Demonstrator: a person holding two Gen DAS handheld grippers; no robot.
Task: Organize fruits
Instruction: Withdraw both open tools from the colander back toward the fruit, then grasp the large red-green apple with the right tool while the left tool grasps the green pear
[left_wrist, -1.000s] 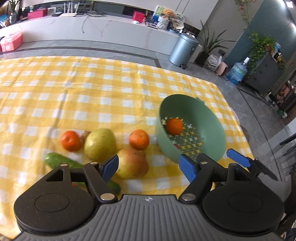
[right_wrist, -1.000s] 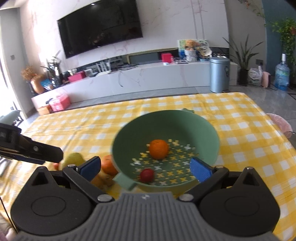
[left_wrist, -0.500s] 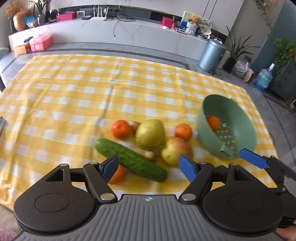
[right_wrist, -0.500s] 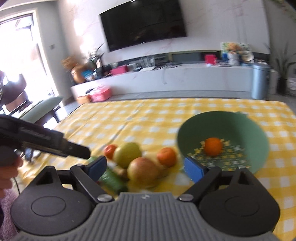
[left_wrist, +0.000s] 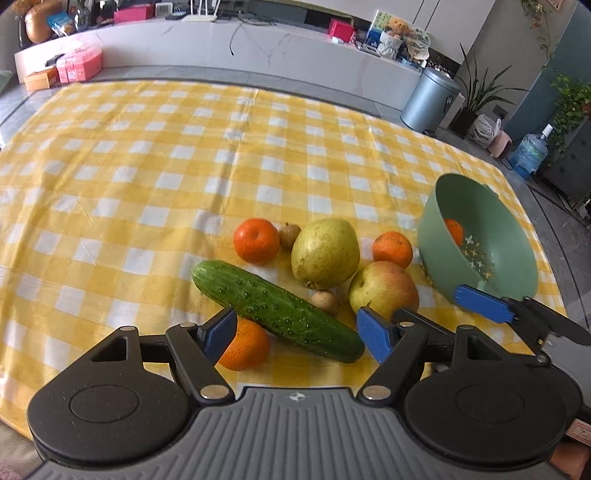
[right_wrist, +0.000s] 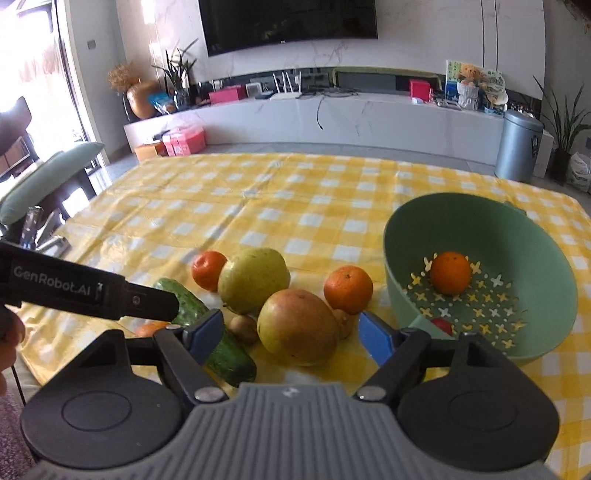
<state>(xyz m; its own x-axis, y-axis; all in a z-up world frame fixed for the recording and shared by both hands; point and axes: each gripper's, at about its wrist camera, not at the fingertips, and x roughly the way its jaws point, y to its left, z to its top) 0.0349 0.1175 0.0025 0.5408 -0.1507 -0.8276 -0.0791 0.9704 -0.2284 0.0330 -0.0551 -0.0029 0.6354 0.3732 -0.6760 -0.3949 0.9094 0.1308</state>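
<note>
A green strainer bowl (left_wrist: 517, 273) (right_wrist: 524, 236) stands at the right of the table and holds an orange (right_wrist: 450, 272) and a small red fruit (right_wrist: 442, 325). Left of it lie a red-yellow apple (right_wrist: 297, 326), a green pear (right_wrist: 253, 278), two oranges (right_wrist: 348, 289) (right_wrist: 207, 269), a cucumber (left_wrist: 275, 310), small brown fruits and another orange (left_wrist: 243, 347). My left gripper (left_wrist: 295, 334) is open above the cucumber. My right gripper (right_wrist: 291, 336) is open, just in front of the apple.
A yellow checked cloth (left_wrist: 184, 166) covers the table. The right gripper's fingers (left_wrist: 484, 302) show by the bowl in the left wrist view. The left gripper's body (right_wrist: 88, 291) crosses the right wrist view. A chair (right_wrist: 44, 181) stands at the left.
Both grippers have swung left and pulled back from the bowl toward the fruit pile. The right gripper now faces the apple; the left now faces the cucumber. Both stayed open.
</note>
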